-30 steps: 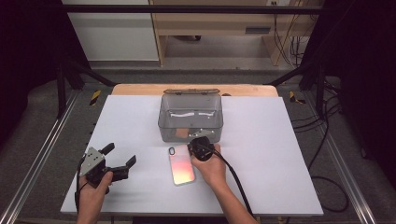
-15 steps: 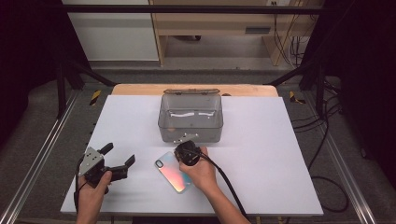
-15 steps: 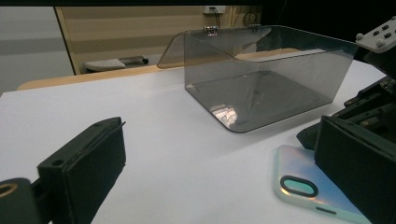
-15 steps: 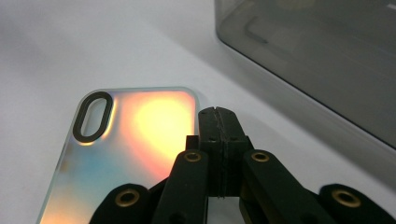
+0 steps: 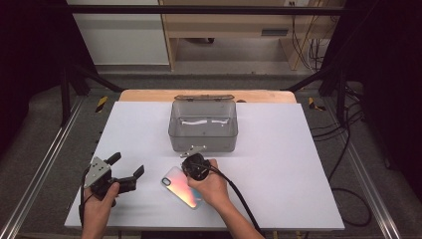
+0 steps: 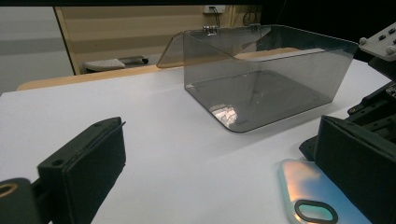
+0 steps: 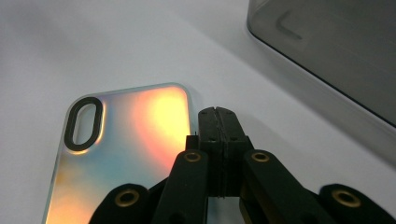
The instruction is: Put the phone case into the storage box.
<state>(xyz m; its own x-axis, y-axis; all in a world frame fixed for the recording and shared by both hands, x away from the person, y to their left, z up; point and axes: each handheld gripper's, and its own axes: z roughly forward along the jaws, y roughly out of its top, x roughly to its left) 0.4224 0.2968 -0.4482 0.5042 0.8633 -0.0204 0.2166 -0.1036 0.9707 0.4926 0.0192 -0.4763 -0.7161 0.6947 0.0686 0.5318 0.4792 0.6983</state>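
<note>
1. The case (image 5: 182, 186), an iridescent phone case, lies flat on the white desk (image 5: 278, 164) in the lower middle of the high view, just in front of the clear box (image 5: 203, 127) and apart from it.
2. The right claw (image 5: 193, 167) sits at the case's right edge; in the right gripper view its jaws are pressed together at lower centre, beside the case's long edge (image 7: 126, 154).
3. Whether those jaws pinch the thin rim of the case or merely rest against it, I cannot tell; no gap shows between them.
4. The left claw (image 5: 124, 169) rests at the lower left of the high view with its jaws spread, holding nothing, well apart from the case.
5. As I judge it, the work is at an early stage: the case is being turned or nudged on the desk, and nothing lies in the box, whose lid is open.
6. Likely left to do: get a firm grip on the case, lift it, and set it in the box.
7. Hard to make out: the case's near end is cut off in both gripper views, and the right hand (image 5: 209, 186) covers part of it in the high view.
</note>
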